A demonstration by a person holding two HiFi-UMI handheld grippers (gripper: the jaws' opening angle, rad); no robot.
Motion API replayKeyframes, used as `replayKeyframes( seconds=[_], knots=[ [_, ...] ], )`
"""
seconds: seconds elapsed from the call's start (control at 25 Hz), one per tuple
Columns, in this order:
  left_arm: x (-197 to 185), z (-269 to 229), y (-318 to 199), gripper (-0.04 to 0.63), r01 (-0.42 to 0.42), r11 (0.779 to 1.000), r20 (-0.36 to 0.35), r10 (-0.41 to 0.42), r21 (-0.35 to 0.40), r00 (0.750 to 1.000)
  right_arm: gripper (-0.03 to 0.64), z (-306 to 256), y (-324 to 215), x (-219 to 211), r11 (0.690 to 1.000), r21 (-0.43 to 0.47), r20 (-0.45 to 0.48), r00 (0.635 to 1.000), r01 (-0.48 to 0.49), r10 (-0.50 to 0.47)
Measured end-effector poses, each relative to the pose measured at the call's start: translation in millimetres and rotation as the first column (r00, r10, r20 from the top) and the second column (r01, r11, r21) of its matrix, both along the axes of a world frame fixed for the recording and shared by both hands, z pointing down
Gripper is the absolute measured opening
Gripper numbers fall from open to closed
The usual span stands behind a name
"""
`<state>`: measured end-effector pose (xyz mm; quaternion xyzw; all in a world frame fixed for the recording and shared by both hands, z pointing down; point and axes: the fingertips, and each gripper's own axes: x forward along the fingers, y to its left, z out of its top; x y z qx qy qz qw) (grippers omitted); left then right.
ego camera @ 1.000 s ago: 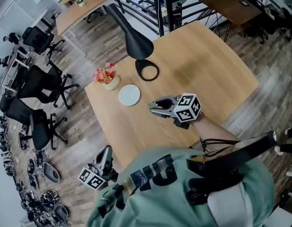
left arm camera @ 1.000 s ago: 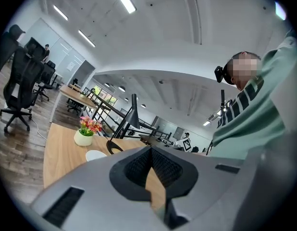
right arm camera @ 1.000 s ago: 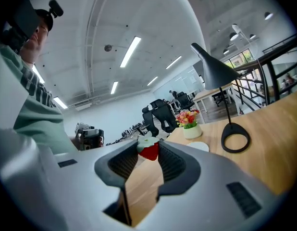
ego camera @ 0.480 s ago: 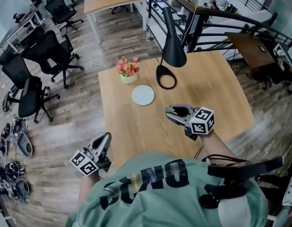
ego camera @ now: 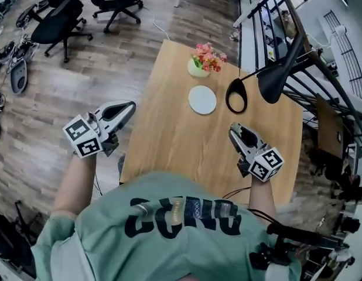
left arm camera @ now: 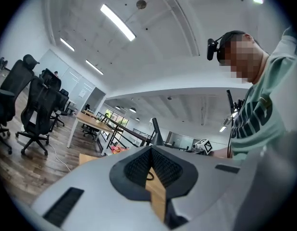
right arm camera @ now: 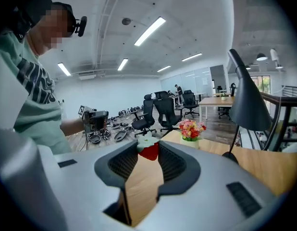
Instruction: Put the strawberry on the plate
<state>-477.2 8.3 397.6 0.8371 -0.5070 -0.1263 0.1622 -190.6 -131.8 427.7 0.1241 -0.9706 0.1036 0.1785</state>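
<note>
A red strawberry (right arm camera: 149,150) with a pale green top is pinched between the tips of my right gripper (right arm camera: 148,148), which is shut on it. In the head view that gripper (ego camera: 236,130) hovers over the near right part of the wooden table (ego camera: 169,139), a short way from the round white plate (ego camera: 202,99); the berry cannot be made out there. My left gripper (ego camera: 130,106) hangs beyond the table's left edge, over the floor. Its tips (left arm camera: 151,150) meet with nothing between them.
A pot of pink flowers (ego camera: 204,60) stands just behind the plate. A black desk lamp has its ring base (ego camera: 236,95) right of the plate and its shade (ego camera: 279,75) overhanging. Office chairs (ego camera: 64,16) and gear lie on the wooden floor to the left.
The head view has swung round, so the table now runs upward in the frame. My left gripper has risen to beside the table's left edge. The right gripper keeps its hold.
</note>
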Motion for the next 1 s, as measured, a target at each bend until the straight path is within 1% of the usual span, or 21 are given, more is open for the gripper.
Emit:
replayKeyframes(
  seconds=[0.12,0.24,0.52,0.64,0.72,0.8,1.0],
  knots=[
    [-8.3,2.2,-12.8,-0.008,0.013,1.000,0.005,-0.013,0.000,1.000,0.133,4.0,-13.8,-9.6,1.000,0.017,0.010,1.000,0.004,-0.004],
    [-7.0,2.7,-36.1,-0.008,0.009,1.000,0.025,-0.008,-0.018,1.000,0.133,4.9,-33.6,-15.9,0.999,0.034,0.010,1.000,0.012,-0.012],
    [6.7,0.1,-97.6,-0.008,-0.049,0.998,0.105,0.053,-0.039,0.993,0.133,9.3,-70.1,-34.6,0.993,0.107,0.010,0.999,0.041,-0.042],
    [16.9,11.0,-135.2,-0.008,-0.077,0.994,0.132,0.087,-0.078,0.987,0.133,19.5,-97.0,-44.4,0.994,0.104,0.025,0.999,0.040,-0.043],
    [27.6,24.5,-162.5,-0.008,-0.101,0.988,0.132,0.116,-0.118,0.984,0.133,31.8,-116.3,-47.8,0.996,0.085,0.028,0.999,0.033,-0.035],
    [39.9,41.9,-184.0,-0.008,-0.128,0.981,0.118,0.146,-0.147,0.982,0.133,45.2,-130.5,-50.2,0.997,0.071,0.031,0.999,0.024,-0.026],
    [67.1,89.3,-218.1,-0.008,-0.182,0.958,0.087,0.205,-0.224,0.975,0.133,76.2,-150.0,-59.6,0.998,0.055,0.020,1.000,0.014,-0.015]
  ],
)
